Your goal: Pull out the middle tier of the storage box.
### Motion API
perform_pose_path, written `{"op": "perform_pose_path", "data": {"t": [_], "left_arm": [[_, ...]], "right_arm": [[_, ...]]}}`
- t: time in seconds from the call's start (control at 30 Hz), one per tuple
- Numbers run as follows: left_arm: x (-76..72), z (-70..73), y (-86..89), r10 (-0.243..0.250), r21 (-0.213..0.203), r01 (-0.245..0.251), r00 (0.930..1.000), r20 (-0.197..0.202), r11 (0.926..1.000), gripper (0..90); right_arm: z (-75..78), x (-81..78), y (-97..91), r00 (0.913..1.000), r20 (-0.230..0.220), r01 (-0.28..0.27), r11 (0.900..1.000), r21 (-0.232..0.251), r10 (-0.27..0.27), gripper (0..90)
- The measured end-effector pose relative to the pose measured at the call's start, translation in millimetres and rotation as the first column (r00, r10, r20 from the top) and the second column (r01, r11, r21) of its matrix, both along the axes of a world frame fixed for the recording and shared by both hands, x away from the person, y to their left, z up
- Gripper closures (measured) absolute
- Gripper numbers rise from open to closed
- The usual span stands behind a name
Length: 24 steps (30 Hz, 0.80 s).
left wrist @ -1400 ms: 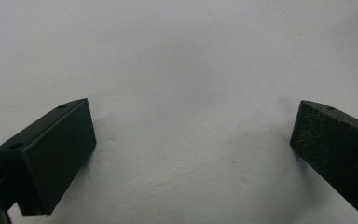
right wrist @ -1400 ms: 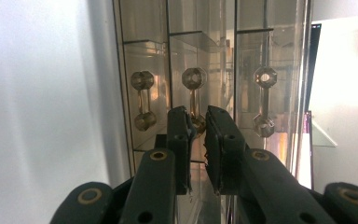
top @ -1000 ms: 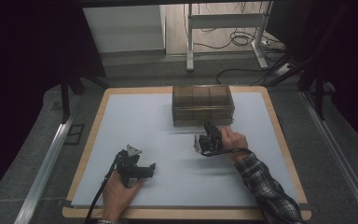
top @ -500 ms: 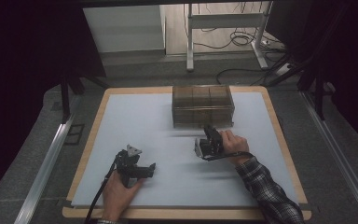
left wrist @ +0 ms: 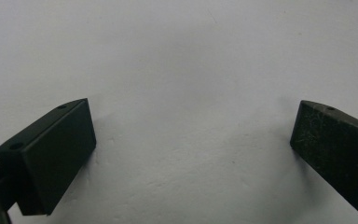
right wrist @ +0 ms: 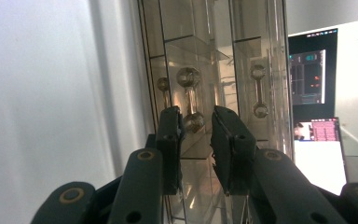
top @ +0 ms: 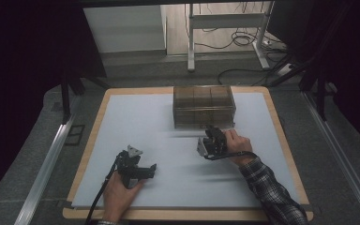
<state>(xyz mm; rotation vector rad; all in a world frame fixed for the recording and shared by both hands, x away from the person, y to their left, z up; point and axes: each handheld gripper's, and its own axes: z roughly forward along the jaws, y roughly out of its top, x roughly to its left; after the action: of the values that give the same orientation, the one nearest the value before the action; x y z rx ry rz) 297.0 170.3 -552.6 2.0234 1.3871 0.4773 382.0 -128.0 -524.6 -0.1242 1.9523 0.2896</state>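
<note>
1. High view: smoked clear drawer box (top: 204, 105) stands at the far middle of the white mat (top: 122, 122). Right gripper (top: 212, 140) sits just in front of the box's near face, held by the right hand (top: 236, 143). Left gripper (top: 136, 169) rests low on the mat at near left, well apart from the box.

2. Right gripper view: jaws are parted by a narrow gap and bracket one end knob of a drawer handle (right wrist: 189, 100). Whether the pads already touch the handle, cannot tell; the gap still looks open, nothing clamped. A second handle (right wrist: 258, 91) shows on the neighbouring drawer.

3. Left gripper view: jaws stand wide apart over bare mat, holding nothing.

4. Risk, slip: the knob is small, round and glossy. If the jaws close off-centre, on the knob's edge instead of the bar, the pads would likely slide off on the pull.

5. Risk, box drag: the box looks light and nothing braces it. A pull on a stiff drawer would probably slide or tip the whole box toward the person, not open the drawer. The left gripper is too far off to steady it.

6. Risk, wrong drawer: the handles sit close together, and reflections in the plastic confuse depth. A small sideways drift could put the jaws on the neighbour.

7. Risk, skewed pull: an angled pull could jam the drawer in its slot.
</note>
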Motion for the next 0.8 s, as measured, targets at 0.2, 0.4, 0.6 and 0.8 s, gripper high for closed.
{"op": "perform_pose_path", "data": {"t": [0.2,0.4,0.6,0.8], "left_arm": [[0.0,-0.1,0.0,0.000,-0.001,0.000,1.0000,0.001,1.0000,0.0],[0.0,-0.1,0.0,0.000,-0.001,0.000,1.0000,0.001,1.0000,0.0],[0.0,-0.1,0.0,0.000,0.000,0.000,1.0000,0.001,1.0000,0.0],[0.0,-0.1,0.0,0.000,-0.001,0.000,1.0000,0.001,1.0000,0.0]], "right_arm": [[6.7,-0.1,-2.5,0.9987,-0.049,-0.014,0.9995,0.028,0.015,72.2],[11.6,2.7,-5.3,0.9928,-0.116,-0.021,0.9971,0.073,0.029,71.1],[15.4,4.7,-8.0,0.9853,-0.167,-0.020,0.9959,0.089,0.035,68.8],[20.7,7.3,-13.7,0.9739,-0.223,-0.017,0.9926,0.120,0.044,68.2]]}}
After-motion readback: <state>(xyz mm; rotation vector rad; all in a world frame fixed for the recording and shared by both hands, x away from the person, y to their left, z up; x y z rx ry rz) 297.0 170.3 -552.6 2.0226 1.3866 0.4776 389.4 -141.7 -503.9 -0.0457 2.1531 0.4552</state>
